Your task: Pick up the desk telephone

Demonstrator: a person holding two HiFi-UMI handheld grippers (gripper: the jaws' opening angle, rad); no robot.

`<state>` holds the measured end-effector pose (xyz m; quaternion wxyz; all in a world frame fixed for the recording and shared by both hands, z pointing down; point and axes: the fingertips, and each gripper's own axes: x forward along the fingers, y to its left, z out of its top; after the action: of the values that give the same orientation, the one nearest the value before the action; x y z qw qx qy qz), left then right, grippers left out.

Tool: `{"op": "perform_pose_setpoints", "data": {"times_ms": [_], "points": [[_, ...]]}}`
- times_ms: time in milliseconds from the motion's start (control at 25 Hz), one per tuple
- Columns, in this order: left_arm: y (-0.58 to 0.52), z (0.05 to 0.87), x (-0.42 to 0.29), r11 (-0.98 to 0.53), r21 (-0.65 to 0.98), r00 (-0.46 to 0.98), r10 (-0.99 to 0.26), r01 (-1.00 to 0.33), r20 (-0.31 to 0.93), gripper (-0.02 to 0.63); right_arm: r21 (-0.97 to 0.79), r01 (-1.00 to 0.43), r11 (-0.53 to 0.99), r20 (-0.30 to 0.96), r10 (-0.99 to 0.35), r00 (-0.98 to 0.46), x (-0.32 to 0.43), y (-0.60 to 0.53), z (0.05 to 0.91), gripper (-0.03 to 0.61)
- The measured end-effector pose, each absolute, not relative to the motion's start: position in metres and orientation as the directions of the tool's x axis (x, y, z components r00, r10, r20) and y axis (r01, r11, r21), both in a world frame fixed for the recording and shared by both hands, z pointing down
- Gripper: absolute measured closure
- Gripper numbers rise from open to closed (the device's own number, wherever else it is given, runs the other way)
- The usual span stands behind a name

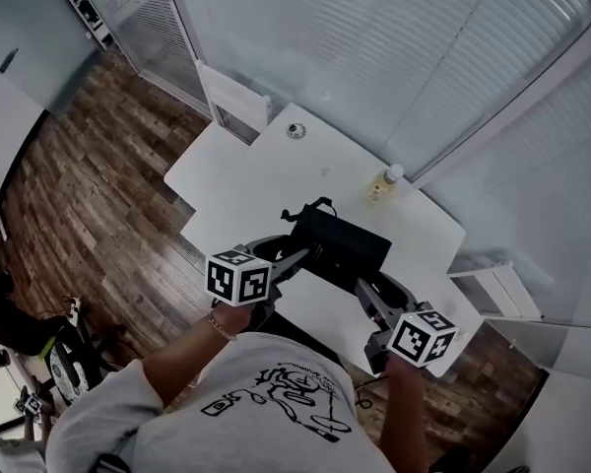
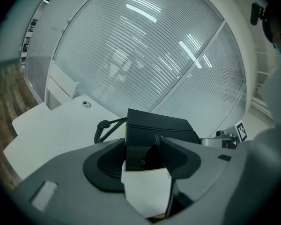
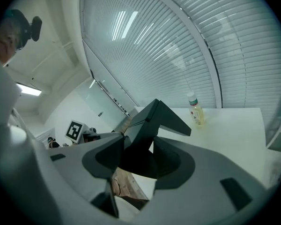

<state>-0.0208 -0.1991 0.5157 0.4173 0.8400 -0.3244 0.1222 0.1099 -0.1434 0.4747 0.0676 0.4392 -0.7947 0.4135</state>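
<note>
Left tongs (image 1: 301,257) and right tongs (image 1: 361,288), both clamped

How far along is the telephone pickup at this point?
Done: the left tongs and right tongs are clamped on opposite ends of the black desk telephone. In hand: it appears held clear of the white table. Left: seemingly nothing but holding it steady.

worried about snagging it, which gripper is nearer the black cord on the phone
Left. The left gripper clamps the desk telephone at the end where the cord loops out; the right gripper clamps the opposite end, away from it.
</note>
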Motion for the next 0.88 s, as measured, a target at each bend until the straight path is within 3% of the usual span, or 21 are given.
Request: {"op": "perform_pose_setpoints", "data": {"times_ms": [880], "points": [[-0.191, 0.43, -0.008, -0.506, 0.582, 0.767, -0.494, -0.637, 0.411, 0.387, -0.567, -0.75, 0.341, 0.382, -0.698, -0.606, 0.125, -0.135, 0.394, 0.393]]}}
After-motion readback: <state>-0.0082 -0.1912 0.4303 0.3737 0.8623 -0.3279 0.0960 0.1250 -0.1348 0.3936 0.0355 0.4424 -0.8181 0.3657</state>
